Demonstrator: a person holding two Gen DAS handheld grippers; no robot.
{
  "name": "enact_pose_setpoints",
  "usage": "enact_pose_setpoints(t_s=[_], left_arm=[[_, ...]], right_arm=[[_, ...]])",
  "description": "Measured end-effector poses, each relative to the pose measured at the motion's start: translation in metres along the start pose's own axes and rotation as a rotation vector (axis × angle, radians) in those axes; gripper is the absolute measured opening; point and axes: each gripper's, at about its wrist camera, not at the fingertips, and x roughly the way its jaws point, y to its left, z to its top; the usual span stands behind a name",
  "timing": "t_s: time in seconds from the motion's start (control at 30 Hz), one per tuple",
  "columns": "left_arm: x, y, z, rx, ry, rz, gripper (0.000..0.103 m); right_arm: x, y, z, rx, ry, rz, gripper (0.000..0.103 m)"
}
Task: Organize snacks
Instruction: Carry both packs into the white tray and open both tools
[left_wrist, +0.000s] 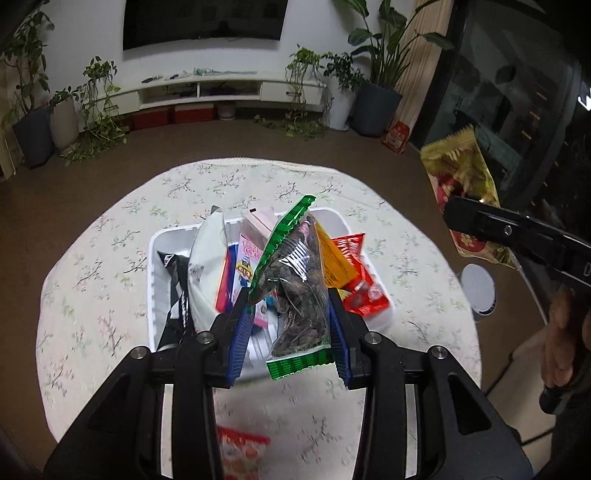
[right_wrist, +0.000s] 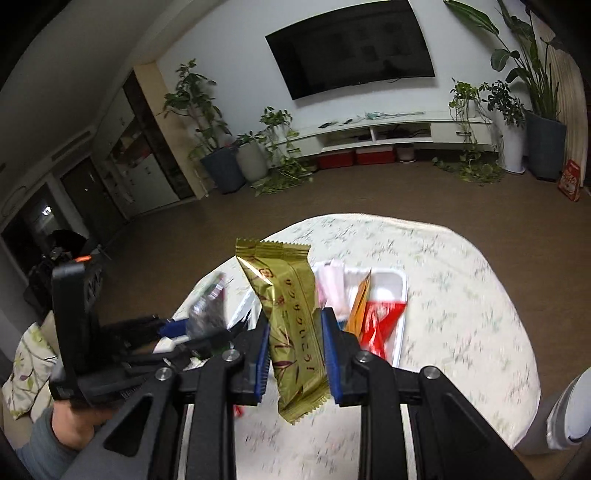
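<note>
Round and draped in a pale floral cloth, the counter (left_wrist: 110, 258) stands in a living room with a dark wall screen and potted plants behind it; on it sits the white bin (left_wrist: 155, 258), crammed with upright snack packs.

Left tongs (left_wrist: 286, 328) are closed onto a clear packet of dark seeds with green ends (left_wrist: 295, 288); its long axis runs away from the tongs, tilted slightly, and it hangs directly above the near half of the bin, so the bin lies just ahead of and below these tongs. Right tongs (right_wrist: 293, 350) are pinched nearly closed on a gold wrapper (right_wrist: 291, 321), held upright with its long axis along the fingers; the bin (right_wrist: 400, 295) lies ahead of and below them, a little to their right.

Judging by this, both packets are carried clear of the counter, and the left tongs are the nearer to the bin.

Inside the bin, ahead of the left tongs, stand a white pouch (left_wrist: 207, 254), a black pack (left_wrist: 177, 288), a pink cartoon pack (left_wrist: 247, 258), an orange sachet (left_wrist: 334, 262) and a red bag (left_wrist: 362, 288); these crowd the space, so a free gap looks hard to find.

Below the left tongs, a blurred red pack (left_wrist: 240, 454) lies on the cloth.
</note>
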Motion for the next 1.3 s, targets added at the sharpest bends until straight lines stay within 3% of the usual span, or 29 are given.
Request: enact_pose_setpoints(t_s=[0.2, 0.53, 0.87, 1.07, 1.17, 1.3], left_arm=[[0.057, 0.013, 0.015, -0.027, 0.055, 0.007, 0.036], [0.109, 0.023, 0.017, -0.022, 0.098, 0.033, 0.038], [0.120, 0.025, 0.015, -0.022, 0.099, 0.042, 0.039], [0.120, 0.023, 0.014, -0.022, 0.082, 0.046, 0.047], [0.118, 0.025, 0.016, -0.029, 0.066, 0.049, 0.063], [0.111, 0.020, 0.018, -0.029, 0.050, 0.050, 0.066]], right_arm=[[0.071, -0.006, 0.016, -0.013, 0.100, -0.096, 0.027], [0.142, -0.034, 0.000, 0.074, 0.227, -0.131, 0.027], [0.165, -0.033, 0.001, 0.073, 0.269, -0.158, 0.028], [0.171, -0.036, 0.000, 0.094, 0.281, -0.163, 0.028], [0.167, -0.033, 0.002, 0.082, 0.271, -0.159, 0.028], [0.161, -0.028, 0.006, 0.069, 0.241, -0.149, 0.028]])
